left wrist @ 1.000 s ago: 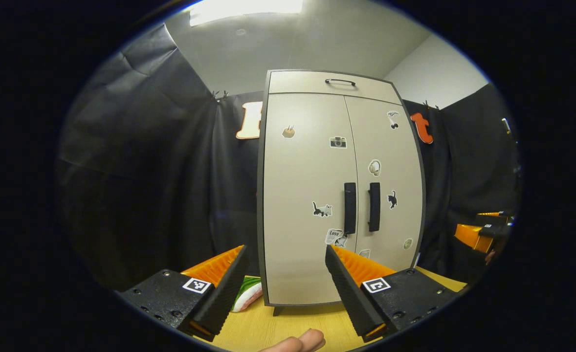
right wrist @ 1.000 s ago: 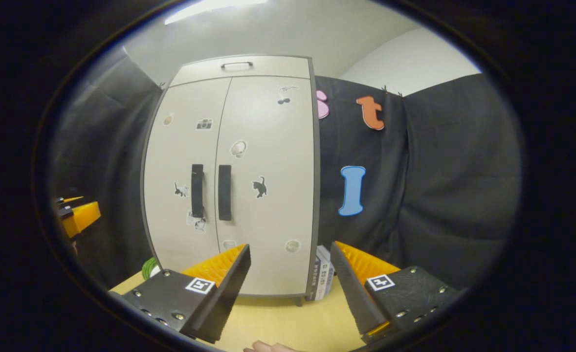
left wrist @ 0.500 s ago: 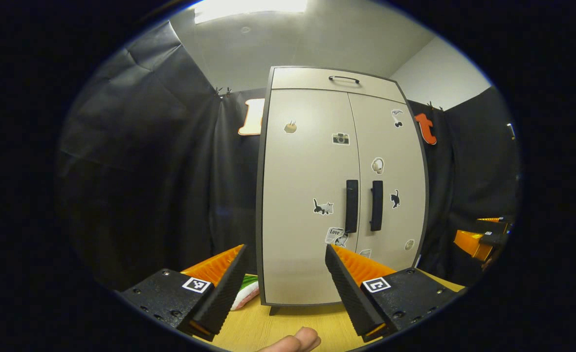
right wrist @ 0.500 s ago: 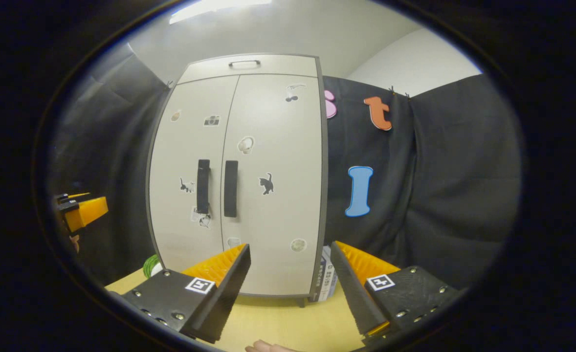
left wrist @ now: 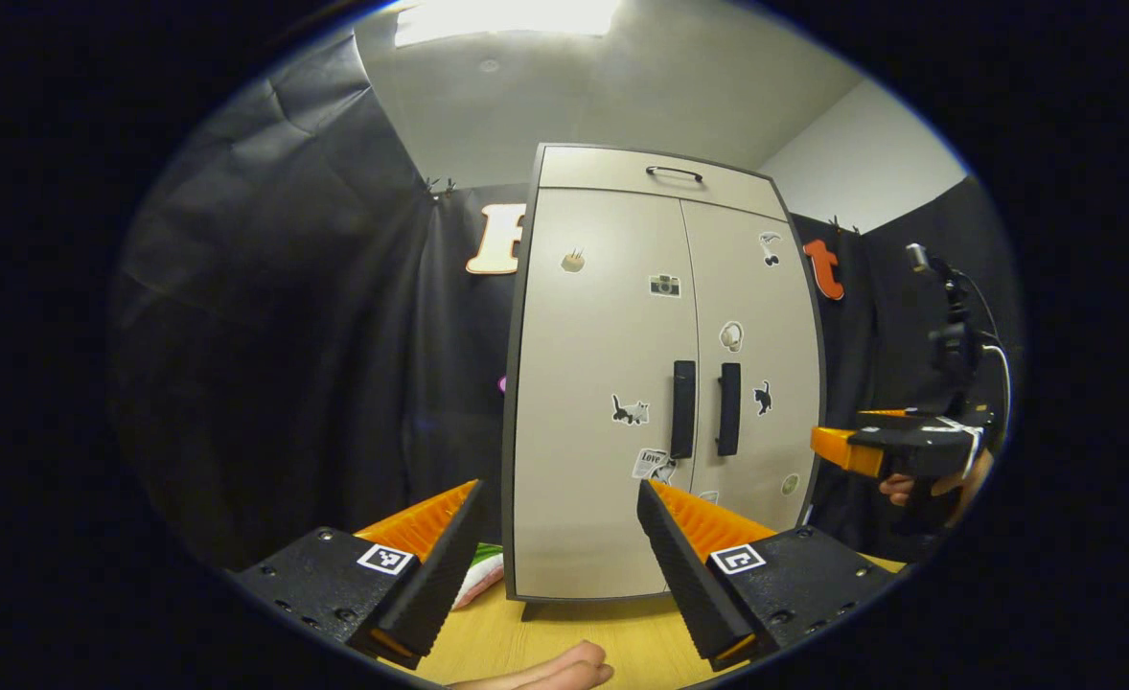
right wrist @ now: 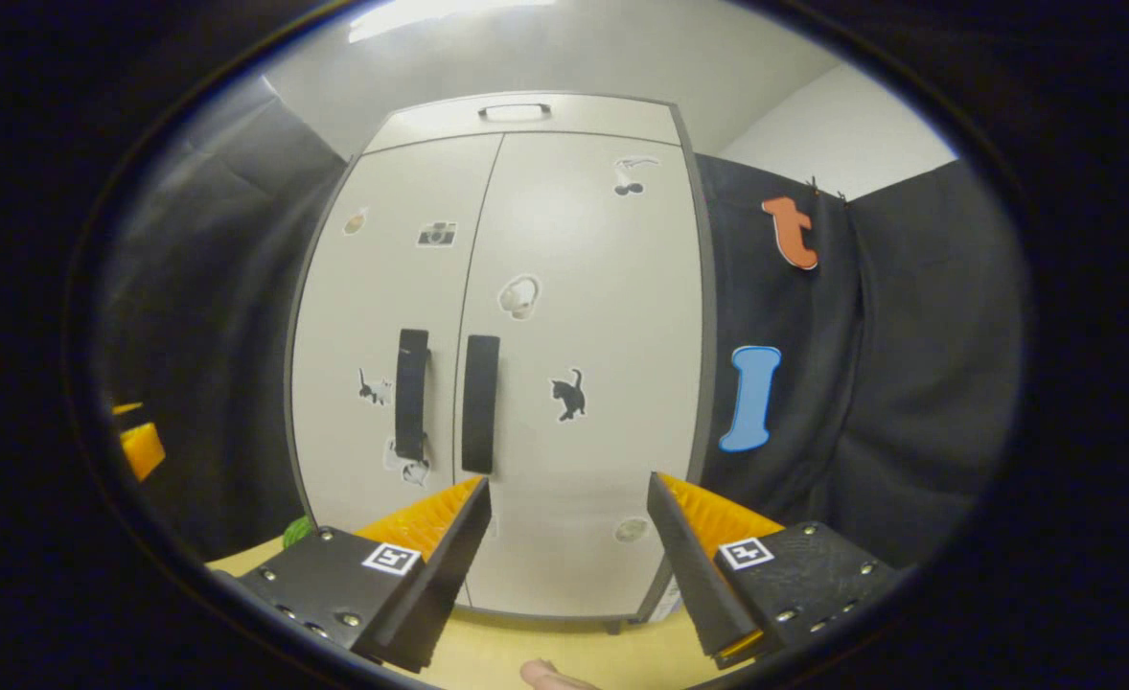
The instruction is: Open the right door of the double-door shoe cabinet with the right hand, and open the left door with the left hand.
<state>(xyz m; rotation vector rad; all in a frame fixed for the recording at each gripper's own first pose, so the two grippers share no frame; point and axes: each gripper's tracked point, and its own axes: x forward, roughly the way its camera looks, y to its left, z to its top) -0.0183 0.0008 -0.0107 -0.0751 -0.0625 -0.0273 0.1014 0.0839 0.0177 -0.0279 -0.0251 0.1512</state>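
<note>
Nearest us, the left gripper (left wrist: 557,546) and the right gripper (right wrist: 569,541) each show their two ridged fingers spread wide apart, with nothing between them. Both hover above the pale wooden tabletop (left wrist: 564,632), short of the shoe cabinet (left wrist: 660,383), which stands upright on short feet at the table's far side.

In the left gripper view the right gripper (left wrist: 847,448) appears again, level with the cabinet's handles and just off its right edge, carried by a hand (left wrist: 919,484).

The cabinet is a tall box of smooth, matte beige panels in a dark frame, both doors shut and flush. The left door (right wrist: 373,326) and right door (right wrist: 584,326) meet at a centre seam, and on either side of it sit two dark vertical bar handles: the left handle (right wrist: 412,393) and the right handle (right wrist: 480,402). Small stickers dot both doors.

We judge the doors stiff and light, swinging on hinges at the outer edges. The panels look too slick to pinch, so each handle is the place to grip, closing the fingers across the bar and pulling outward in an arc. A drawer front with a slim handle (right wrist: 515,111) caps the cabinet. Behind it hangs black cloth (left wrist: 287,316).
</note>
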